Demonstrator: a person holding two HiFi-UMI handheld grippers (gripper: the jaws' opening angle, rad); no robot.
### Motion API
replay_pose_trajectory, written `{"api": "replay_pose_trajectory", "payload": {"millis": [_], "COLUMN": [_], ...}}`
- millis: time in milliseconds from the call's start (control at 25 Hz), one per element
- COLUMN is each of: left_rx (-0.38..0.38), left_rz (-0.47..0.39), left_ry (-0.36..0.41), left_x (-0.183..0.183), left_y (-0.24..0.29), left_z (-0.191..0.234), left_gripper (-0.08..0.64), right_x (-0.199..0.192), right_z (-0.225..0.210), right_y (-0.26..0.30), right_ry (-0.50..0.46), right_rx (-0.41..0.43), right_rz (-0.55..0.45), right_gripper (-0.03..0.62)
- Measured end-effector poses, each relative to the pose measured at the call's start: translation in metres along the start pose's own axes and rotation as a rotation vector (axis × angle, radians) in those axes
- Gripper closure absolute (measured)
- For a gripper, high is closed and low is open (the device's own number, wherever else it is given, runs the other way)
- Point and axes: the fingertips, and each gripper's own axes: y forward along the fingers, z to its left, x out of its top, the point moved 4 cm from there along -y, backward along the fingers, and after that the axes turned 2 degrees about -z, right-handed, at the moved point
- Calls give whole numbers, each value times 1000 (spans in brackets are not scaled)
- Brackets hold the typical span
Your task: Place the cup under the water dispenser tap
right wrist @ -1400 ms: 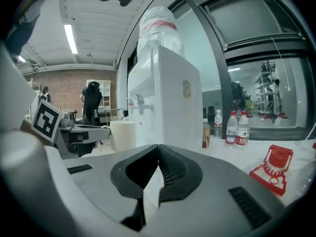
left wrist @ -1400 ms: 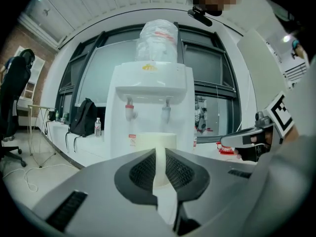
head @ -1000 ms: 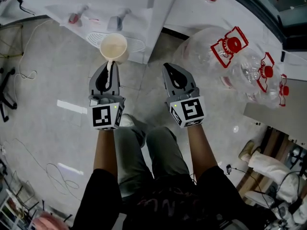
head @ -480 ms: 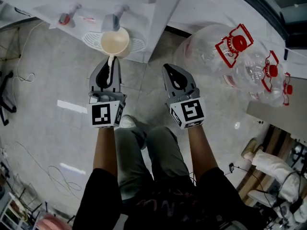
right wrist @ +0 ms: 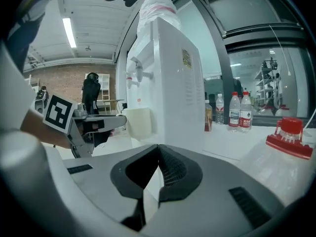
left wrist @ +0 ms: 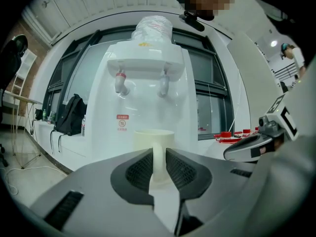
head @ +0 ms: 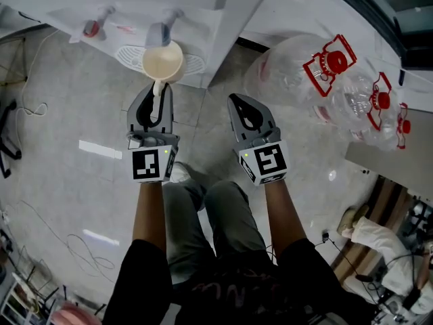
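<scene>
Room: grey floor, white water dispenser [head: 199, 19].
Cup: cream handled cup [head: 162, 61] over drip grille [head: 128, 54], under grey tap [head: 162, 31].
L gripper [head: 157, 90]: jaws opening, pads on handle [left wrist: 158, 162].
R gripper [head: 235, 98]: pressed together, empty.
Handling: we judge it light, stiff, slick; hold by handle.

The water dispenser [head: 196, 5] is looked down on steeply from overhead, on its tap side, in the head view. It is faced squarely and near in the left gripper view, and obliquely, from beside its side panel, in the right gripper view. Its taps [head: 162, 31] and the cup [head: 162, 61] are shared by all three.
</scene>
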Motion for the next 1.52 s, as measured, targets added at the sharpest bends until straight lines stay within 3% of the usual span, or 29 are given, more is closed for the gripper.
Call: {"api": "replay_pose_trajectory", "payload": {"millis": [400, 520, 680, 880, 1000, 1120, 1240, 1520], "left_rx": [-1, 5, 15, 22, 25, 48, 83, 112], "left_rz": [7, 60, -4, 48, 25, 34, 137, 125], "left_ry": [12, 18, -3, 0, 11, -17, -25, -51], "left_x": [0, -4, 0, -1, 7, 20, 29, 101], "left_y": [-1, -3, -2, -10, -16, -26, -49, -88], "left_z": [3, 3, 5, 9, 11, 14, 16, 0], "left_gripper": [368, 347, 304, 279, 268, 268, 290, 409], "right_x": [-1, -3, -3, -1, 6, 19, 37, 115], "right_z": [7, 7, 8, 12, 14, 15, 19, 25], "right_y": [0, -2, -4, -8, -10, -17, -29, -77], "right_ry": [-11, -15, -28, -26, -23, -12, 3, 4], "right_rx": [17, 19, 25, 29, 29, 17, 18, 25], "right_rz": [4, 5, 10, 12, 11, 8, 25, 30], "right_gripper": [578, 578, 578, 578, 578, 578, 578, 578]}}
